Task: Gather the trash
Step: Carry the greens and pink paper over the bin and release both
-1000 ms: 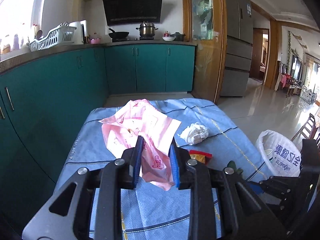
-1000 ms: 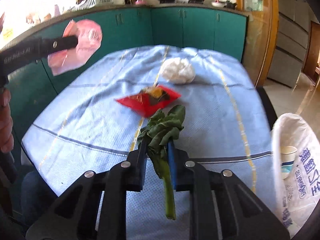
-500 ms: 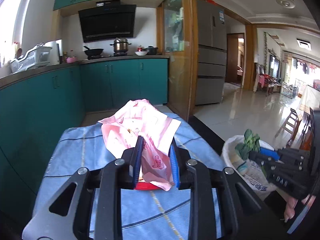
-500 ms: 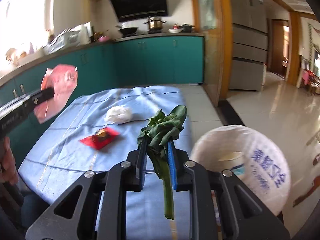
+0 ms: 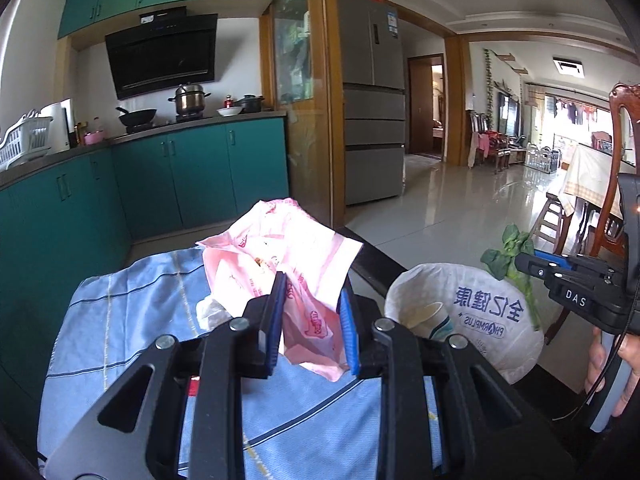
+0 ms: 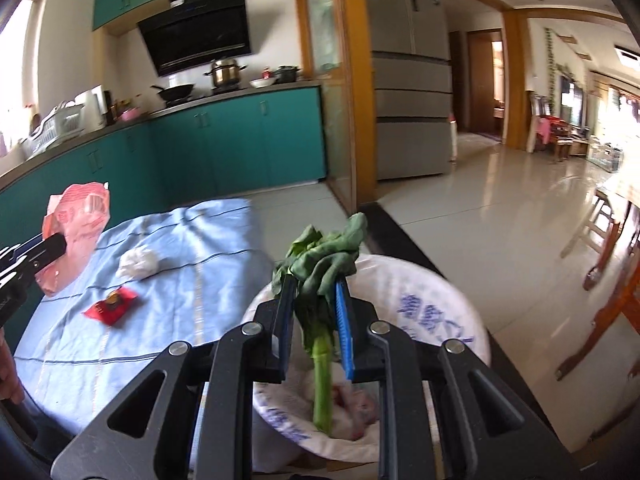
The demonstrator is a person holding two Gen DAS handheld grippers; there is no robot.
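Observation:
My left gripper (image 5: pixel 311 316) is shut on a crumpled pink plastic bag (image 5: pixel 280 252), held above the blue tablecloth (image 5: pixel 132 312). My right gripper (image 6: pixel 313 318) is shut on a green leafy vegetable (image 6: pixel 324 260), its stalk hanging over the open white trash bag (image 6: pixel 432 312). The trash bag (image 5: pixel 480 312) sits right of the table and holds a paper cup (image 5: pixel 428 316). A white tissue ball (image 6: pixel 138 263) and a red wrapper (image 6: pixel 111 308) lie on the cloth (image 6: pixel 200 280). The right gripper (image 5: pixel 536 266) shows at the right of the left view.
Teal cabinets (image 5: pixel 192 176) with a stove and pots run behind the table. A grey fridge (image 5: pixel 372 112) stands past a wooden frame. Wooden chairs (image 6: pixel 612 280) stand at the right on the glossy tile floor (image 6: pixel 500 208).
Both grippers have swung right toward the trash bag. The vegetable now hangs over the bag's opening. The pink bag stays gripped and has come closer to the bag.

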